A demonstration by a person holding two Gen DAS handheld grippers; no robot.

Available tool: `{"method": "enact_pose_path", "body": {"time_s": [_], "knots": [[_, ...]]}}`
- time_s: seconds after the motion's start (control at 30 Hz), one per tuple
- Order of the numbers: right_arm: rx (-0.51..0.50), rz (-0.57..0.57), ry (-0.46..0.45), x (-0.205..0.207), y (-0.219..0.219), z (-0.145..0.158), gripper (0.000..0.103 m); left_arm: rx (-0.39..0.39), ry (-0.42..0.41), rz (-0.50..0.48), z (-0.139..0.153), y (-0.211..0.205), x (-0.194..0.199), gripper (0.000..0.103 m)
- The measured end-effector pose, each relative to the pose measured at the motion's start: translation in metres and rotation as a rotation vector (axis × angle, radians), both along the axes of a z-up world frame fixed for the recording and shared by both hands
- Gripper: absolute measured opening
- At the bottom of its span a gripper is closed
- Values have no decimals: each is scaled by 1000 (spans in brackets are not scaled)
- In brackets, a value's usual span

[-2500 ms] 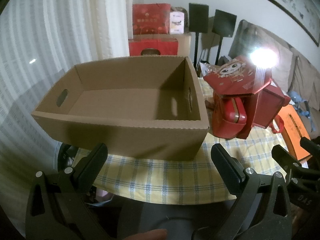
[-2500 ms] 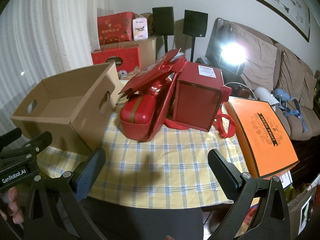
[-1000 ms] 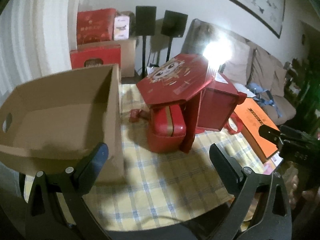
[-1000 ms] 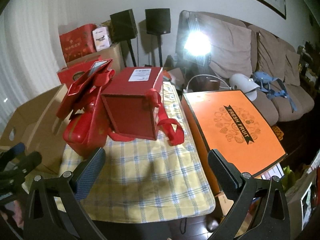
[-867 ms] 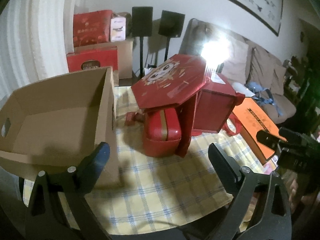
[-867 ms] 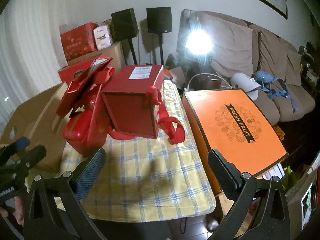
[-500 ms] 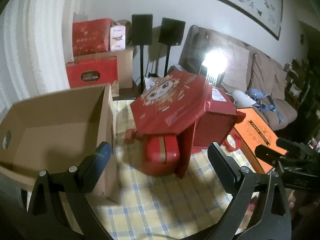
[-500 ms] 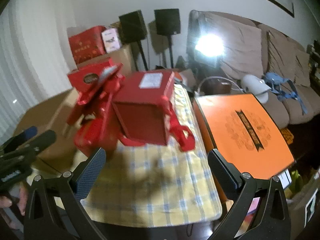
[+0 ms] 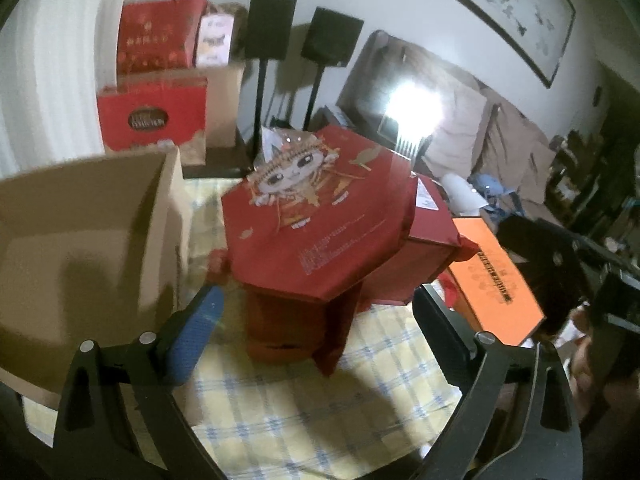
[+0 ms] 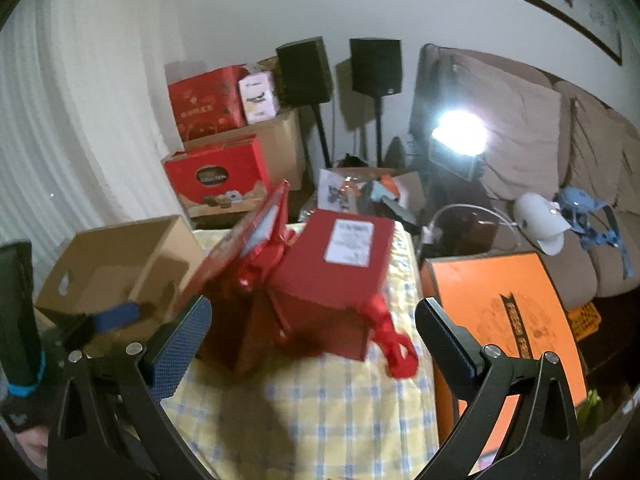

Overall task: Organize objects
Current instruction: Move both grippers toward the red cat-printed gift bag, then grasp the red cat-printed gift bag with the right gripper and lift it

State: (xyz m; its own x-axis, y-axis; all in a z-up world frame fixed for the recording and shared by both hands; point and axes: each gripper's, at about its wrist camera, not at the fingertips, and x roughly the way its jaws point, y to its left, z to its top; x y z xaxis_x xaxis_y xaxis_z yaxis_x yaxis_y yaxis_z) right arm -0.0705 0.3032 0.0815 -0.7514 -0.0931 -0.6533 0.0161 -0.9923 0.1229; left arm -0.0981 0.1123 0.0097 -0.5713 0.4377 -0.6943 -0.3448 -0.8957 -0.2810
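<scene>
We note the left gripper (image 9: 316, 316) at the bottom of the left wrist frame: two matte black, triangular, cut-out finger frames, each fitted with two silver round-head screws. Its left pad (image 9: 196, 330) shows a blue, finely dimpled face; the right pad reads dark. The right gripper (image 10: 313, 330) in the right wrist frame is of matching build, with the same silver screws and a blue textured pad. At that frame's lower left edge we record a dark glove (image 10: 16, 416) and a bright blue band (image 10: 22, 388).
</scene>
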Motion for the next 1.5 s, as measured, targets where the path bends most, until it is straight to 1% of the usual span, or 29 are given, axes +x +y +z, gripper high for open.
{"method": "enact_pose_path", "body": {"time_s": [0.07,0.13,0.17,0.2,0.27,0.37,0.43,0.47,0.5,0.57,0.63,0.73,0.83,0.9,1.0,1.1,1.17,1.2,1.23,1.27,1.3,1.37,1.43,1.5], "knots": [[-25,24,-18,-14,-1,0,100,17,-11,4,0,-3,-3,93],[-64,47,-39,-26,-2,-1,96,41,-26,10,0,-5,-7,93],[-84,56,-50,-33,-2,-2,95,52,-33,14,1,-7,-9,91],[-100,64,-56,-39,-3,-3,93,72,-50,19,0,-10,-13,83],[-128,75,-66,-49,-3,-4,89,93,-81,27,-1,-12,-18,81],[-171,85,-97,-66,-3,-10,78,142,-133,37,-7,-16,-25,81],[-206,97,-123,-75,-4,-17,60,180,-166,38,-11,-19,-30,80],[-229,104,-140,-79,-4,-20,55,191,-175,39,-12,-20,-31,80],[-251,113,-157,-83,-4,-24,47,205,-188,41,-15,-21,-33,80],[-278,124,-182,-88,-4,-30,41,220,-206,41,-18,-23,-36,80],[-275,124,-206,-90,-4,-38,23,223,-211,43,-19,-23,-37,80],[-271,124,-210,-84,1,-43,16,229,-216,37,-19,-20,-39,81],[-256,124,-200,-76,6,-44,16,216,-216,43,-20,-18,-42,83],[-265,125,-196,-70,11,-44,15,211,-217,47,-20,-16,-43,86],[-300,124,-186,-57,21,-43,15,212,-223,48,-20,-12,-43,89],[-318,105,-182,-50,32,-45,14,220,-259,37,-27,-7,-45,89],[-334,85,-195,-48,39,-52,13,221,-283,40,-35,-4,-46,89],[-350,75,-206,-48,44,-57,10,219,-292,46,-38,-3,-47,88],[-372,74,-211,-48,47,-61,7,216,-292,52,-40,-3,-47,89],[-395,73,-215,-47,51,-64,7,205,-268,65,-40,-3,-45,89],[-400,72,-218,-46,52,-66,9,201,-267,68,-41,-3,-46,89],[-390,71,-222,-45,52,-68,9,203,-261,77,-42,-4,-47,89],[-358,78,-218,-45,48,-66,9,213,-261,87,-42,-6,-49,88],[-330,85,-212,-45,43,-63,9,225,-254,97,-43,-8,-51,77]]}}
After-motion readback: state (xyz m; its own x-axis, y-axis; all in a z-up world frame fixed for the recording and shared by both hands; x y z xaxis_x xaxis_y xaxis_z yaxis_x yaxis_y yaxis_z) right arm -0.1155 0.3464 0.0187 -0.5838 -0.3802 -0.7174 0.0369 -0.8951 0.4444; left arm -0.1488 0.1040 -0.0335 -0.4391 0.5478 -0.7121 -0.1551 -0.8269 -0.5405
